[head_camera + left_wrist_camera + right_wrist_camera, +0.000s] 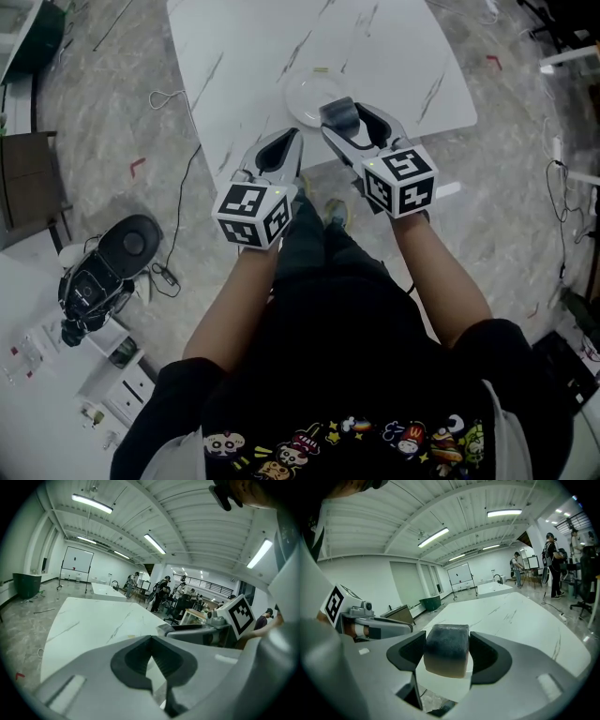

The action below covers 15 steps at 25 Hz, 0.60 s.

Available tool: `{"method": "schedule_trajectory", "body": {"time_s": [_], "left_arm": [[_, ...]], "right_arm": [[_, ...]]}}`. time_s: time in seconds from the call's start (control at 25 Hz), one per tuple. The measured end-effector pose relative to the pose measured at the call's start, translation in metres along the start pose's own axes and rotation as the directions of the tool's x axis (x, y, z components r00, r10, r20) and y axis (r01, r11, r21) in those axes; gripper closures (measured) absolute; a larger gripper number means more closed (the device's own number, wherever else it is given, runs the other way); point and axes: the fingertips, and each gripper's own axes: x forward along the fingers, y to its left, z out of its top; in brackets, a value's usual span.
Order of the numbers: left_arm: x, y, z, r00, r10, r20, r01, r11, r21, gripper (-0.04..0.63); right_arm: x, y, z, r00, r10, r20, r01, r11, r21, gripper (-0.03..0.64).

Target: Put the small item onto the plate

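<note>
My right gripper [446, 654] is pinching a small block [446, 646], dark grey on top and tan along the bottom, with one of my fingers [488, 656] pressed flat against each side. In the head view the block is held over the near edge of the round white plate [302, 92]; I cannot tell whether it touches the plate. The plate sits near the front edge of the white, marble-veined desk [272, 42], and a small yellowish scrap [322, 69] lies on the desk just beyond it. My left gripper [151, 641] is beside the right one, over the desk's front edge and just short of the plate. Its fingers are pressed together at the tips, with nothing between them. The marker cubes of both grippers face upward towards my head, the right one a little farther forward than the left.
</note>
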Motion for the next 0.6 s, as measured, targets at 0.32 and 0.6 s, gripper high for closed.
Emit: {"method": "schedule_trajectory", "body": {"time_s": [0.32, 0.6], "left_arm": [[0.021, 0.032, -0.011, 0.999, -0.019, -0.026, 0.018, 0.998, -0.057, 0.595], [0.03, 0.059, -0.02, 0.998, -0.045, -0.047, 0.041, 0.996, -0.083, 0.595]], "right_arm": [[0.058, -0.022, -0.021, 0.995, -0.032, -0.096, 0.032, 0.999, 0.002, 0.299], [0.103, -0.038, -0.04, 0.983, -0.057, -0.173, 0.056, 0.998, -0.012, 0.298]]}}
